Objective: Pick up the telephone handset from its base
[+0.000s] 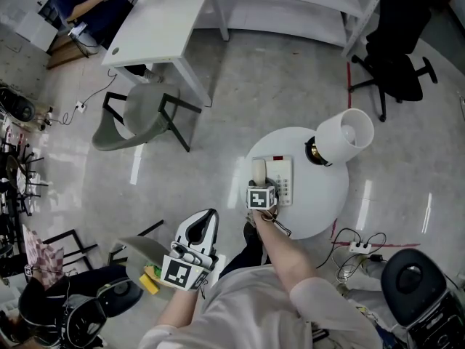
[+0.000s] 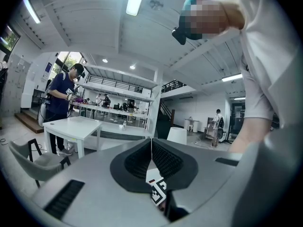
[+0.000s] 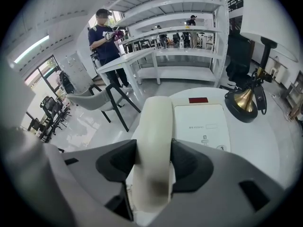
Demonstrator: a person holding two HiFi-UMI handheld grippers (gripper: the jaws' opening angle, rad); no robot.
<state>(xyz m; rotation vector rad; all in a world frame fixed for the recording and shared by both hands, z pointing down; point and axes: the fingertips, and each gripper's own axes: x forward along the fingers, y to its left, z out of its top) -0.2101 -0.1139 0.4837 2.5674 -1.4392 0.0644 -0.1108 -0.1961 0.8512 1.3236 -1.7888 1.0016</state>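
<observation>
A cream telephone handset (image 3: 154,141) lies along the left side of its white base (image 3: 201,126) on a round white table (image 3: 265,155). My right gripper (image 3: 154,162) points steeply down and is shut on the handset, its dark pads pressing both sides of the grip. In the head view the handset (image 1: 259,170) shows just beyond the right gripper (image 1: 260,185), on the base (image 1: 282,177). My left gripper (image 1: 205,220) hangs off the table at the lower left, its jaws together and holding nothing. In the left gripper view, the left gripper (image 2: 151,148) points out level into the room.
A lamp with a white shade (image 1: 345,135) and brass foot (image 3: 245,105) stands on the table (image 1: 320,213) right of the phone. A grey chair (image 1: 142,115) and a white desk (image 1: 163,20) stand to the far left. Cables and a power strip (image 1: 361,247) lie on the floor.
</observation>
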